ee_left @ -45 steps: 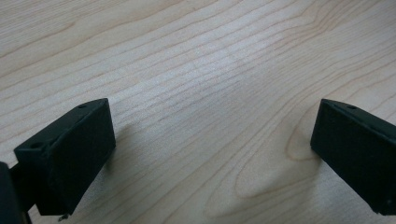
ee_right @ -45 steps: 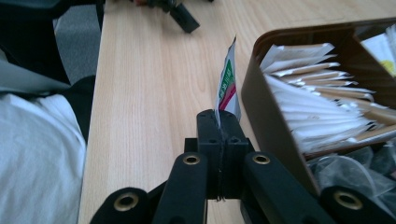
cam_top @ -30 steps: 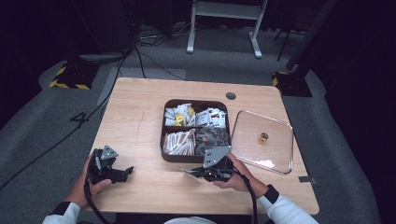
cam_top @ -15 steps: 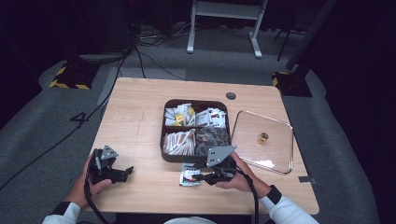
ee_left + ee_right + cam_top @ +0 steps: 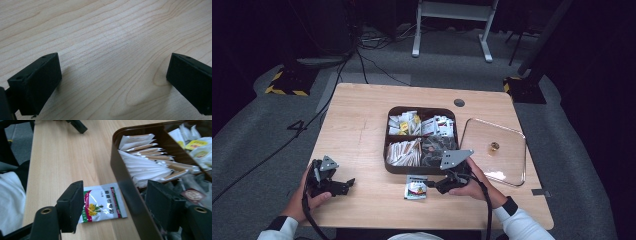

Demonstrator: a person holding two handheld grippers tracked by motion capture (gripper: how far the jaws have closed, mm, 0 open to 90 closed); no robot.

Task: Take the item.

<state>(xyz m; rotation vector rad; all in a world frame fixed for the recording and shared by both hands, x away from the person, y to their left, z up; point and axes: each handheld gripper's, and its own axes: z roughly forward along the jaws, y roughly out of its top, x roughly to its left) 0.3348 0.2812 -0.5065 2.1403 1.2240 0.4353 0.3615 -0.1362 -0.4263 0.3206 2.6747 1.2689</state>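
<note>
At the left of the table (image 5: 357, 120) we see the left gripper (image 5: 346, 183) held low over bare wood near the front edge, its jaws spread wide with nothing between them; the left gripper view confirms only wood grain in the gap. Nothing lies around it, and it sits well apart from everything else.

Moving right, we find the sachet (image 5: 416, 187), white with red and green print and a yellow flower, lying flat on the wood just in front of the brown tray (image 5: 386, 150). The right gripper (image 5: 430, 186) is just beside it; its jaws have just been opening and now stand apart, pinching nothing. In the right gripper view one jaw sits over the sachet's (image 5: 102, 205) near edge and the other hangs over the tray's wall (image 5: 130, 195), which stands between the jaws.

The tray has four compartments: the front left one holds white and tan paper sticks (image 5: 404, 152), the front right one dark wrapped packets (image 5: 437, 150), and the two rear ones white and yellow sachets (image 5: 404, 124).

Farthest right, a clear square lid (image 5: 494, 150) lies flat, knob up, just beside the tray.
</note>
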